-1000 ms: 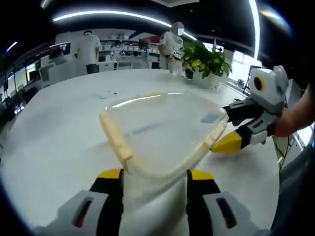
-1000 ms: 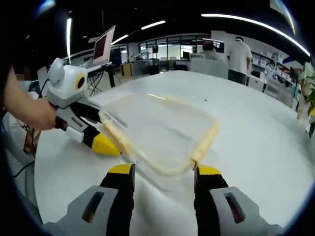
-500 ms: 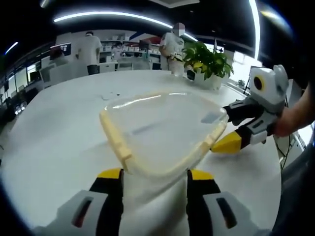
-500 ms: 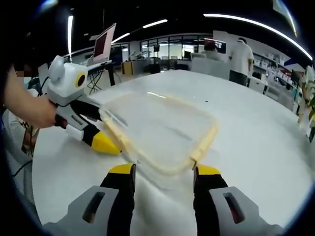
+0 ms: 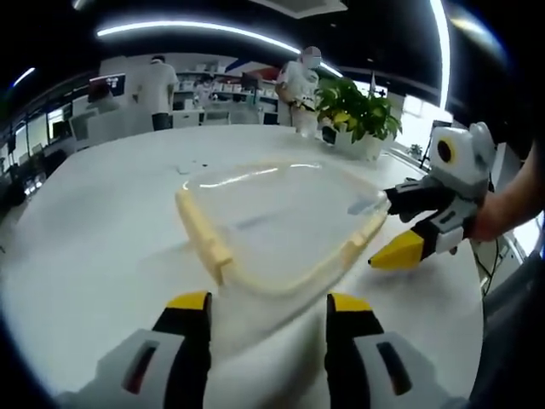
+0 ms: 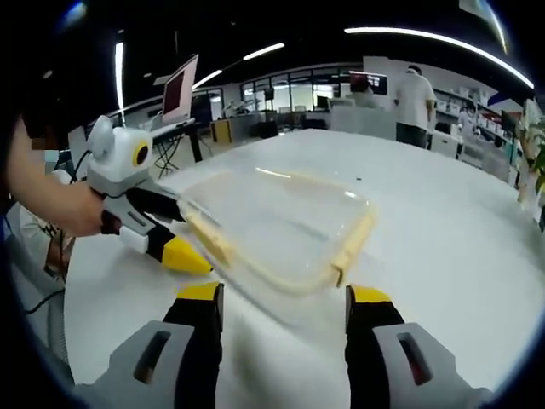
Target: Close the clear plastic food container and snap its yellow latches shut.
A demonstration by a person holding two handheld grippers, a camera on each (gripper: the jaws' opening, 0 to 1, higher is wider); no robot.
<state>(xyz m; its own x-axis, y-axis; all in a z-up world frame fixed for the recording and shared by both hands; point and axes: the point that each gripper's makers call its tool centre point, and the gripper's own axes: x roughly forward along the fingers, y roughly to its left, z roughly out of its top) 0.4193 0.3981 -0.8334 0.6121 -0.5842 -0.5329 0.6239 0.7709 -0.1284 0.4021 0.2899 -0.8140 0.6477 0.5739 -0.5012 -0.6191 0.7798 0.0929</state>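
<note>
The clear plastic food container [image 5: 281,226] is lying on the white desk [image 5: 94,247] well in from its edges, lid seemingly down already, yellow latches [image 5: 203,236] lining its rim. Both the left hand-held gripper [image 5: 268,311] and right hand-held gripper [image 6: 285,302] are hovering just short of it, jaws wide and holding nothing. The latching step is seemingly pending, calling for pressing each latch down firmly.

**White table, one container on it**

I look out over a wide white table [image 5: 94,247] with a smooth, pale top that curves away at its far edge. The clear plastic container [image 5: 281,221] sits directly on it, near the middle (its yellow latches [image 5: 203,237] lie along the rim). From my right gripper view the same table [image 6: 443,247] carries the container [image 6: 281,226]. A potted plant [image 5: 358,106] stands at the far edge.
</note>
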